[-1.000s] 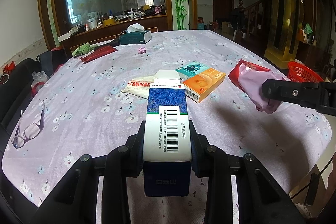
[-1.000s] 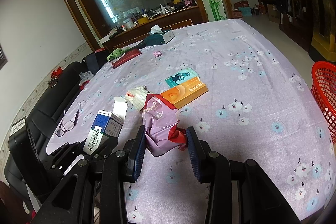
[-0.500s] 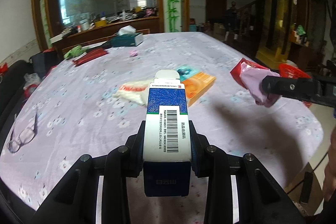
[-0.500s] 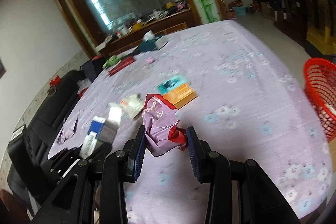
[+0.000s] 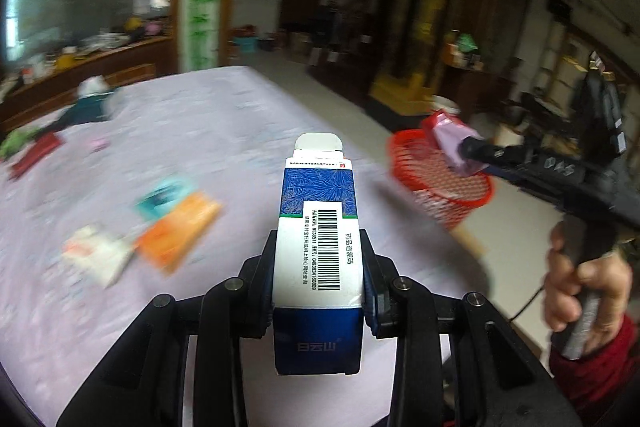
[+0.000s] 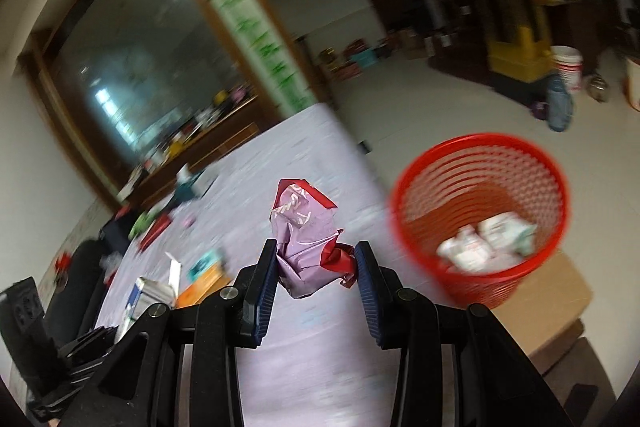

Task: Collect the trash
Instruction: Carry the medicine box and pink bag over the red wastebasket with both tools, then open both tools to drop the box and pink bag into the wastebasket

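both grippers are clamped: left gripper (image 5: 318, 275) on an upright blue-white box (image 5: 318, 251), right gripper (image 6: 316, 269) on a crumpled wrapper (image 6: 306, 243), red basket (image 6: 480, 223) at its 2 o'clock.

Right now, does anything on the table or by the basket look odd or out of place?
Nothing is spilled or damaged. Litter lies loose on the table: an orange box, a teal packet and a white wrapper. The red basket stands upright on a cardboard box, holding white trash.
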Tool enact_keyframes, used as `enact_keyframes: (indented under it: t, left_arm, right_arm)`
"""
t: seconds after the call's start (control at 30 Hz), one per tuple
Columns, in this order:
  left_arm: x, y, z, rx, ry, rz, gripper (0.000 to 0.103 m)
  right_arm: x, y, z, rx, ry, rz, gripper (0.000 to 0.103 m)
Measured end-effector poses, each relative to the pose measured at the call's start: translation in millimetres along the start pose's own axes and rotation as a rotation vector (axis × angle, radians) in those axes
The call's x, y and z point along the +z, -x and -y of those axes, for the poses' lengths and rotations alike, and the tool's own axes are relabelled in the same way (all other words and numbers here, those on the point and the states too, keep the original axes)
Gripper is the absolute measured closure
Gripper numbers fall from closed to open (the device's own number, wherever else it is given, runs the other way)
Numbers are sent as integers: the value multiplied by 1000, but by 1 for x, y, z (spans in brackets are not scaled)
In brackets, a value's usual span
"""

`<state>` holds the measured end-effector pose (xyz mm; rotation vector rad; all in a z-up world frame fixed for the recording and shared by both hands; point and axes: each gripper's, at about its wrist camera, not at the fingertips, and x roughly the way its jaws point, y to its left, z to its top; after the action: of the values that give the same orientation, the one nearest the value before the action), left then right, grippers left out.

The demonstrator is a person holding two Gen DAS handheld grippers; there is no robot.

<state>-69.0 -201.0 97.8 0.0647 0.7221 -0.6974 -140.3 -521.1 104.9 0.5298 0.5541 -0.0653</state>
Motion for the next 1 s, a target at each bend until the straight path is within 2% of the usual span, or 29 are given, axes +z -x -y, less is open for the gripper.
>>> enact_keyframes:
  t: [0.2,0.3,0.47,0.5,0.57,0.67,0.83,1.0]
  left_arm:
    - [30,-41,49,-144,-52,-50,70]
    - [42,-67,65,-210,-41,-89,70]
    - [52,-106,88,-248,-56,-125,70]
    - [53,-113,91,-237,-63,-132,66]
    - [51,-120,89,-214,-41,-142,42]
    - [44,-108,80,-229,6,-129,42]
    - [34,-74,72,-180,-16,-110,41]
    - [14,-24,47,-138,-17,-91,39]
  right_arm:
    - [32,14,60,-96,-83,59,62]
    - [45,12,87,-117,-133,60,61]
    - [61,1,113,-145,-164,51,55]
    - [64,-4,118,-160,-167,45,53]
    - [68,-11,124,-178,-181,31,46]
    - [65,-5,130,-164,-201,43,45]
    - [50,2,118,-131,-182,42,45]
    - [32,-1,74,-55,-118,3,45]
